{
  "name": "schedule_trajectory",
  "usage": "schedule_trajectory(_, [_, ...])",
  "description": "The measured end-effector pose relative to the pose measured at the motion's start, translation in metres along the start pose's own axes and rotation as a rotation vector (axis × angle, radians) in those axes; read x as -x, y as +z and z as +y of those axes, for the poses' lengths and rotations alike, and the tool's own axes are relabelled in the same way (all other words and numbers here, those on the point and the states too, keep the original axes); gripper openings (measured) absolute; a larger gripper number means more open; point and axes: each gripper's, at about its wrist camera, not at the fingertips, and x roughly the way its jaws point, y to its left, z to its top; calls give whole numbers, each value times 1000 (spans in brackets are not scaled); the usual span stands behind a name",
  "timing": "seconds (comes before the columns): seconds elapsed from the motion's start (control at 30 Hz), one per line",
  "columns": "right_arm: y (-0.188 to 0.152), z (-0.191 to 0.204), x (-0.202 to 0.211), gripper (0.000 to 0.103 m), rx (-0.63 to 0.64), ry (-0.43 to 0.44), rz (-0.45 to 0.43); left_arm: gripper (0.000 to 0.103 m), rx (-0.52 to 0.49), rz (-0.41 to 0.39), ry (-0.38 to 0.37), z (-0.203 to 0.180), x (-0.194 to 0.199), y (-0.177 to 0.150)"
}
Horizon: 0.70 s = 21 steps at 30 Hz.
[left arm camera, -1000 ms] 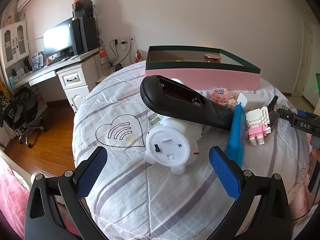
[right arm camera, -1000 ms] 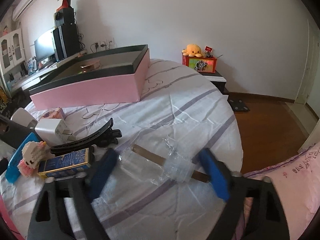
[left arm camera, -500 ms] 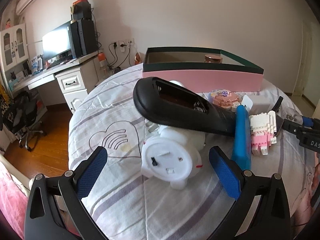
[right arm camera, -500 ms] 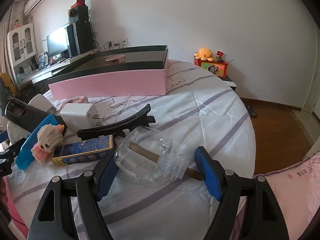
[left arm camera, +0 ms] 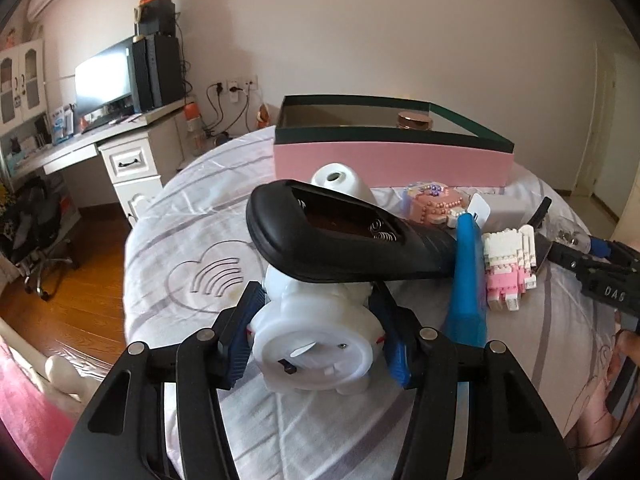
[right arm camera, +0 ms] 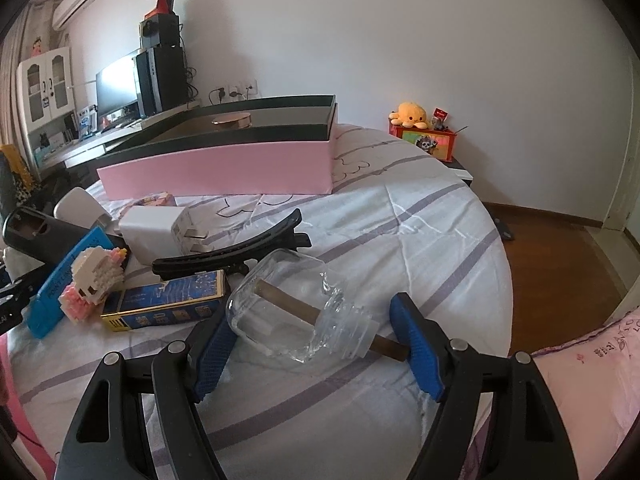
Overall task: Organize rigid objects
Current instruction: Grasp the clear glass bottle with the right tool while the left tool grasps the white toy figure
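**Left gripper clamps the white toy; right gripper straddles the glass jar**

The pink box with its dark green rim stands at the far side of the striped bedspread and serves as landmark; a round gold-lidded tin sits inside it.

In front of the box, on the near side, the left gripper has its blue pads pressed against both flanks of the white plastic toy, jaws closed down to the toy's width. A black battery-compartment handle lies across the toy's top, between it and the box. Just to the right of the handle are a blue flat piece and a pink-and-white brick figure, both nearer than the box.

In the right wrist view, the right gripper is spread wide, one pad on each side of a clear glass jar lying on its side with a brown stick through its mouth; whether the pads touch the glass cannot be told. Between the jar and the box lie a black hair clip, a blue-and-gold carton and a white charger.
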Motion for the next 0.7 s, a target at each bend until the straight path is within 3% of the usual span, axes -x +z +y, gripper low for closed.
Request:
schedule_trajectory(0.4, [-2, 11, 19, 76, -14, 77, -13, 55, 49, -4, 74, 24, 24, -7])
schedule_trajectory(0.7, [-5, 32, 25, 76, 6, 147, -8, 55, 56, -67, 83, 34, 59, -3])
